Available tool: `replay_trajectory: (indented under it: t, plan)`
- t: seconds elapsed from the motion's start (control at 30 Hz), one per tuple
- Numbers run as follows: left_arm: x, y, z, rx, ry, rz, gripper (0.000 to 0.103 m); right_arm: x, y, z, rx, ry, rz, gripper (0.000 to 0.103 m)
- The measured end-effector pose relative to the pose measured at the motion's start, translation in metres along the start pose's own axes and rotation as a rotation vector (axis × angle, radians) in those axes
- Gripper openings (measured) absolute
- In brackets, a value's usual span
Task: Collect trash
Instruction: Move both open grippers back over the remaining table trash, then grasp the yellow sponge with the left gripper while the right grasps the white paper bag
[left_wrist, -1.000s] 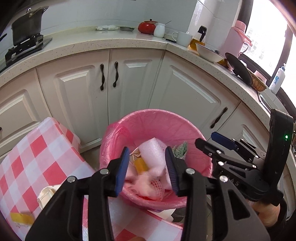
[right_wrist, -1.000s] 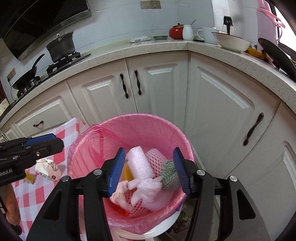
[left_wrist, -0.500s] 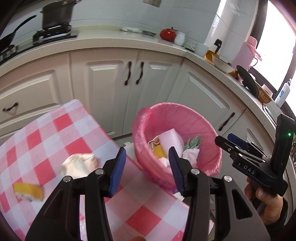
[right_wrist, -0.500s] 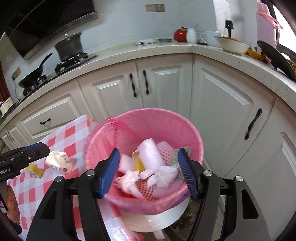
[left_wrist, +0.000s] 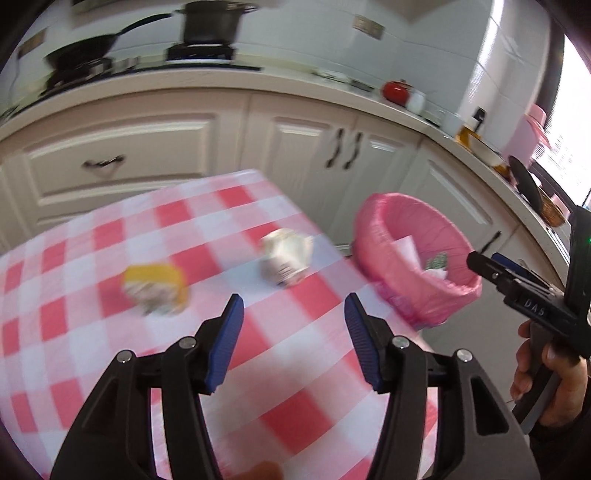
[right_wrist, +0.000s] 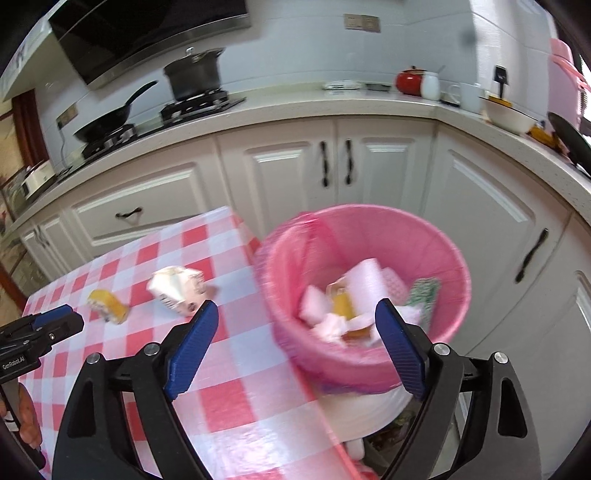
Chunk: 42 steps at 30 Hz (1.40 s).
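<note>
A pink-lined trash bin (right_wrist: 439, 251) (left_wrist: 384, 221) stands beside the checked table (left_wrist: 110, 332) (right_wrist: 229, 369), with foam, netting and wrappers inside. On the cloth lie a crumpled white carton (left_wrist: 286, 258) (right_wrist: 179, 286) and a yellow wrapper (left_wrist: 155, 286) (right_wrist: 107, 304). My left gripper (left_wrist: 293, 317) hovers over the table short of both pieces, jaws opening, nothing between them. My right gripper (right_wrist: 295, 325) hangs over the table corner and the bin's near rim, jaws opening wide and empty. It also shows at the right in the left wrist view, right gripper (left_wrist: 476, 262).
White cabinets (right_wrist: 332, 166) curve behind the table and bin. The counter holds a stove with a pot (right_wrist: 194, 79) and a pan (right_wrist: 107, 122), a red pot (right_wrist: 410, 81), cups and a bowl (right_wrist: 508, 112). A hand (left_wrist: 546, 380) holds the right gripper's handle.
Both grippers pulled back from over the bin toward the table and their jaws widened. The left view swung left, bringing the carton and yellow wrapper ahead of it.
</note>
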<state>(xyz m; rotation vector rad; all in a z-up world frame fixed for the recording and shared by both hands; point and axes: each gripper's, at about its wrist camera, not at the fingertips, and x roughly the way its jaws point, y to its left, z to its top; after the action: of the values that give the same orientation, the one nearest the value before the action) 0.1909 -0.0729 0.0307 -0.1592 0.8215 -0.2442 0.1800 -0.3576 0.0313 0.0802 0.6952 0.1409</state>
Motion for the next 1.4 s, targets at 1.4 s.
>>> replay_trajectory:
  t: [1.4]
  plan:
    - [0.054, 0.132, 0.0, -0.115, 0.074, 0.094, 0.079, 0.164, 0.15, 0.002, -0.302, 0.152, 0.087, 0.084]
